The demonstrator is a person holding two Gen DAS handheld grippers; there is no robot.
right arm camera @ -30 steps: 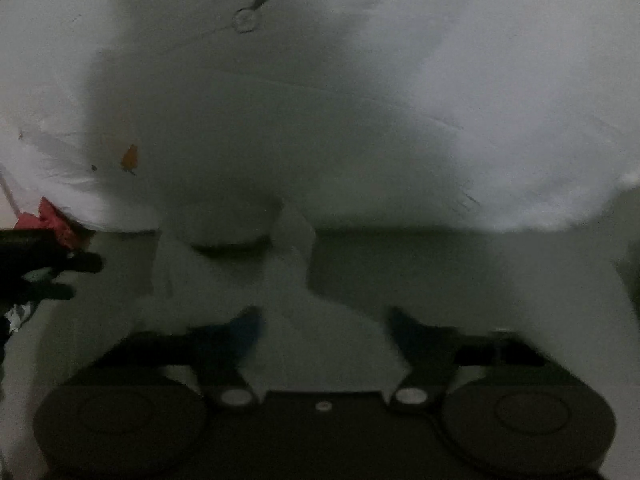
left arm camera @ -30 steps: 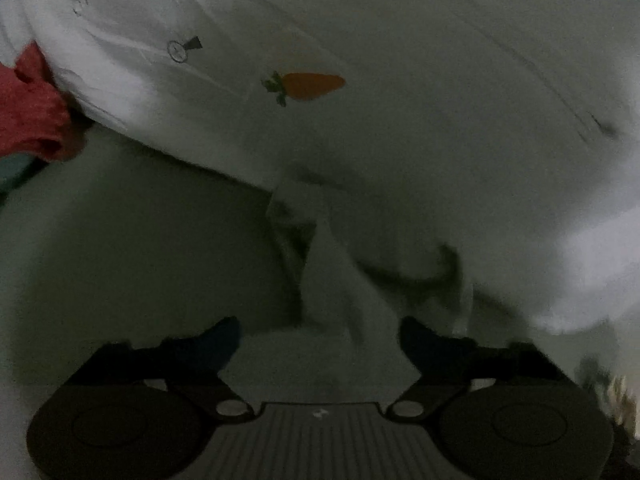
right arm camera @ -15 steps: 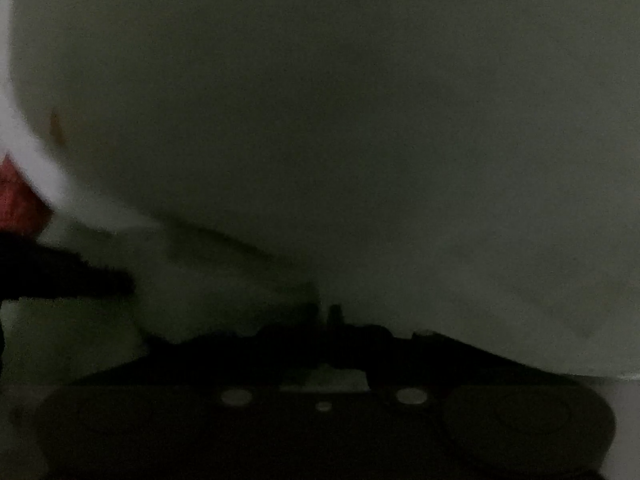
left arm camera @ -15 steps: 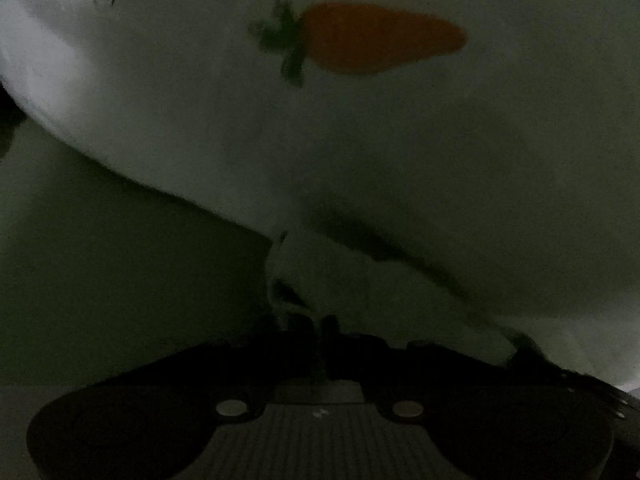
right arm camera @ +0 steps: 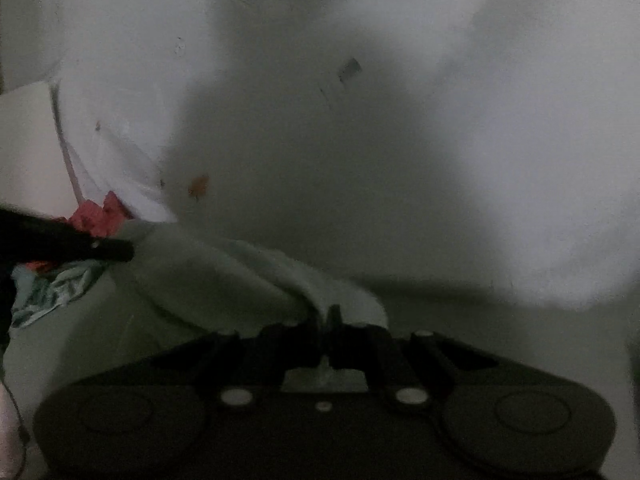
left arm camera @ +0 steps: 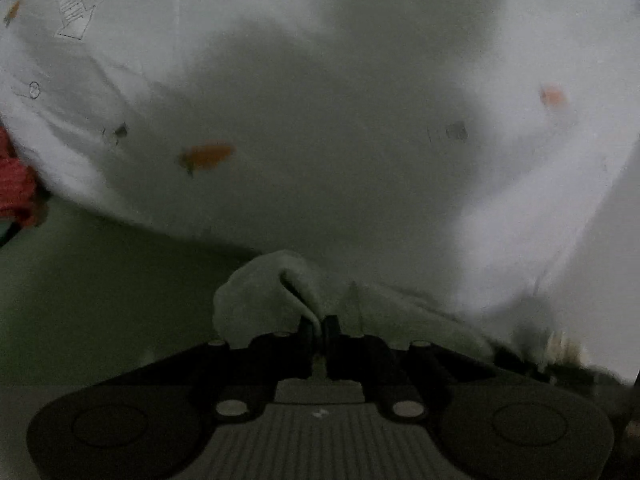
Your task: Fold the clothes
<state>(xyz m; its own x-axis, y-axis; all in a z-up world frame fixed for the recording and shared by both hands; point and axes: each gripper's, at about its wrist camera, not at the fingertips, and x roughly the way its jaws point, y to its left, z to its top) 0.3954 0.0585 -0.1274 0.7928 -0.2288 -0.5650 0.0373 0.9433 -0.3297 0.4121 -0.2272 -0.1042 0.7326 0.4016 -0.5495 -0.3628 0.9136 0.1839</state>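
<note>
Left wrist view first: the left claw (left arm camera: 319, 326) is pinched tight on a bunched fold of the white garment (left arm camera: 360, 128), a lump of pale cloth bulging up just ahead of its tips and to their left. The rest of the garment spreads wide beyond the claw, filling most of the view, rumpled and shadowed in the middle. An orange carrot print (left arm camera: 208, 155) sits ahead and to the left of the claw, and a blurrier orange mark shows far off to the right. A sewn-in label (left arm camera: 72, 8) lies at the far upper left. Left of the claw is a bare stretch of the greenish desk (left arm camera: 100, 300), and at the far left edge a red cloth (left arm camera: 16, 188) pokes out beside the garment's hem.

Now the right wrist view: the right claw (right arm camera: 325, 320) is clamped shut on another gathered edge of the same white garment (right arm camera: 400, 160), the cloth trailing away from its tips to the left. Out that way the dark tip of the left claw (right arm camera: 100, 249) reaches in from the left edge, with the red cloth (right arm camera: 100, 216) just behind it and a crumpled teal cloth (right arm camera: 52, 288) below. The greenish desk (right arm camera: 500, 304) shows to the right of the claw.
</note>
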